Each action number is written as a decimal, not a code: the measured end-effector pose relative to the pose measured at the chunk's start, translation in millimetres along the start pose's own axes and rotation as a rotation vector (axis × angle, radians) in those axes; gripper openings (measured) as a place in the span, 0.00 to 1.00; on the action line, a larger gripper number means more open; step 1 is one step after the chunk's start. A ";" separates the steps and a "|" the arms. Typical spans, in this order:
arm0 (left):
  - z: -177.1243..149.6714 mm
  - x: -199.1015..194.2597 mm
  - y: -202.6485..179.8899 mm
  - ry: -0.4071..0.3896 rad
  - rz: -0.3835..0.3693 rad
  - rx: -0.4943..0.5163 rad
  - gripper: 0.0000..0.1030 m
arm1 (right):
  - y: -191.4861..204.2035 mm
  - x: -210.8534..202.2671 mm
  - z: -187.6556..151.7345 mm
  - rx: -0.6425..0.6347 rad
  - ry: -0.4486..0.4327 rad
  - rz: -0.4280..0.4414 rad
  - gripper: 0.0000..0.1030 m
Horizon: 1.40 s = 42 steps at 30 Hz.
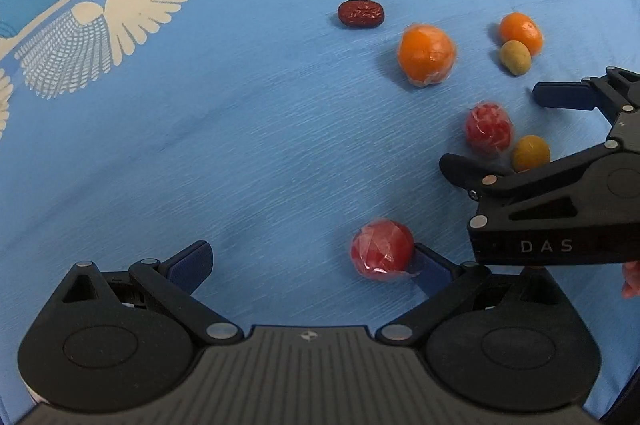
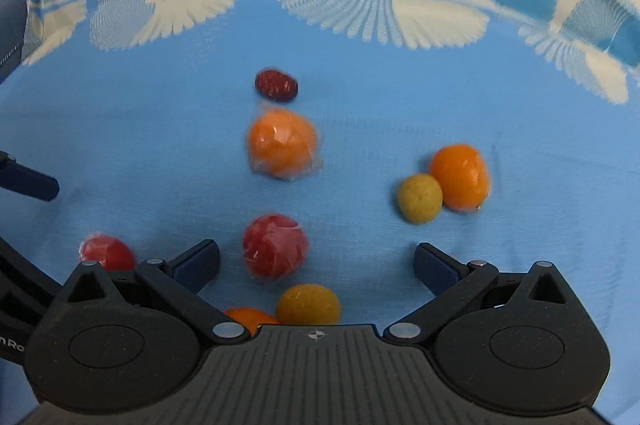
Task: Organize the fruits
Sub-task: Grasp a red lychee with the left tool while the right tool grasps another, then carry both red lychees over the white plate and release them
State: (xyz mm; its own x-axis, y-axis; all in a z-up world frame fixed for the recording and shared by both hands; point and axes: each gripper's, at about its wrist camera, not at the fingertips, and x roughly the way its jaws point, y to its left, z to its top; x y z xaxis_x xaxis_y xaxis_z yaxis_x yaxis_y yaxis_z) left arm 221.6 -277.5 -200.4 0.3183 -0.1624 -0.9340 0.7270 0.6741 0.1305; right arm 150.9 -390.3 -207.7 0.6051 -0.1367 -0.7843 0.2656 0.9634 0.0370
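While both grippers stand with fingers spread and empty, the right gripper [image 2: 316, 263] has a wrapped red fruit [image 2: 275, 245] between its fingers, slightly left of centre; the left gripper [image 1: 312, 261] has another wrapped red fruit [image 1: 382, 250] touching its right finger. Remaining fruit lies scattered beyond on the blue patterned cloth [image 1: 200, 145].

An orange fruit [image 2: 249, 319] shows only as a sliver above the right gripper's [image 2: 316, 267] body, the yellow fruit [image 1: 531, 152] is half covered by that gripper in the left view, and a fingertip [image 1: 631, 280] is cut off at the frame's edge.
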 end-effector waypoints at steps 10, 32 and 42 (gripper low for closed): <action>-10.9 -36.2 -10.6 -0.093 -0.120 -0.009 0.31 | 12.9 -20.8 1.7 -0.068 -0.033 0.020 0.31; -195.7 -262.2 41.4 -0.202 0.060 -0.324 0.31 | 100.0 -264.0 -78.8 -0.021 -0.198 0.161 0.31; -295.2 -306.2 58.7 -0.245 0.115 -0.423 0.31 | 191.0 -319.1 -126.4 -0.202 -0.179 0.295 0.31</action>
State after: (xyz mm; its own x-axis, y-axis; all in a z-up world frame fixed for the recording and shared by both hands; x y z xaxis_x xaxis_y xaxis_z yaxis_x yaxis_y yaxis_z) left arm -12.8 24.4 -4.9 0.5523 -0.2002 -0.8092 0.3847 0.9224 0.0344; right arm -86.3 -133.5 -28.6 0.7591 0.1314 -0.6375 -0.0809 0.9909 0.1079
